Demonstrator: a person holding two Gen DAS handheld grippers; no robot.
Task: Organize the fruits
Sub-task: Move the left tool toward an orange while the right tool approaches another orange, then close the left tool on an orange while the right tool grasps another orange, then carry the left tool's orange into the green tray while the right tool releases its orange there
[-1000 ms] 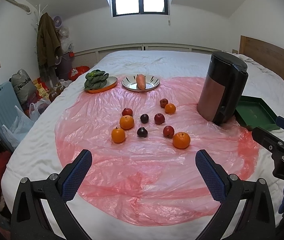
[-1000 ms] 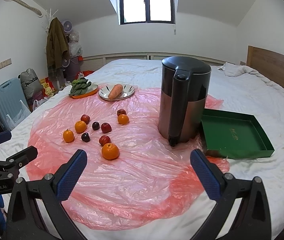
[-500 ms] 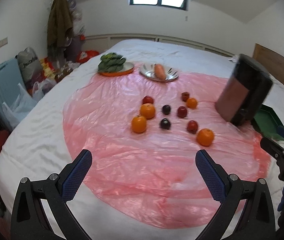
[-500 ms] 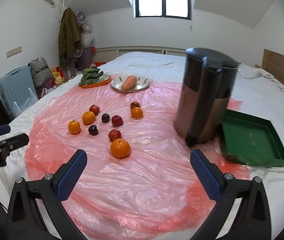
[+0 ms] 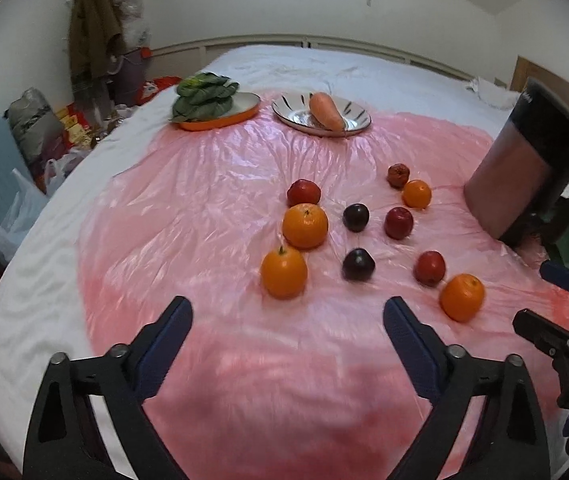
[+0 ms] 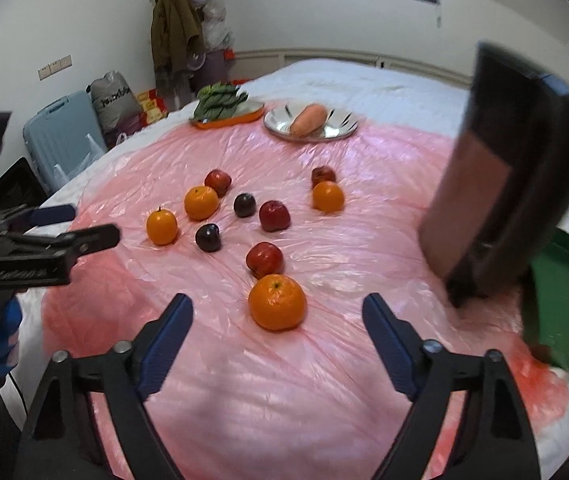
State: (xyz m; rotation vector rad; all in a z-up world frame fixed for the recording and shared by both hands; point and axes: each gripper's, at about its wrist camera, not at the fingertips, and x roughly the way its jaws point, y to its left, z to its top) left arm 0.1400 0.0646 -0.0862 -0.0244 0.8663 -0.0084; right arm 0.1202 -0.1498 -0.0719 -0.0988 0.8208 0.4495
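Several oranges, red apples and dark plums lie loose on a pink plastic sheet (image 5: 204, 208) over a bed. My left gripper (image 5: 286, 320) is open and empty, just short of an orange (image 5: 283, 272); another orange (image 5: 305, 225) lies behind it. My right gripper (image 6: 277, 316) is open and empty, with its fingers either side of the nearest orange (image 6: 277, 301). A red apple (image 6: 264, 259) sits just beyond. The right gripper also shows at the right edge of the left wrist view (image 5: 552, 304).
A tall dark kettle (image 6: 512, 184) stands at the right, with a green tray (image 6: 564, 296) beside it. At the back are a striped plate (image 5: 358, 118) holding a carrot (image 5: 325, 111) and an orange dish (image 5: 240, 114) of leafy greens. Bags and a suitcase (image 6: 60, 136) stand off the bed's left.
Both grippers have moved forward and down toward the fruit, which now looks larger and nearer. The jaws have stayed open. No fruit has moved.
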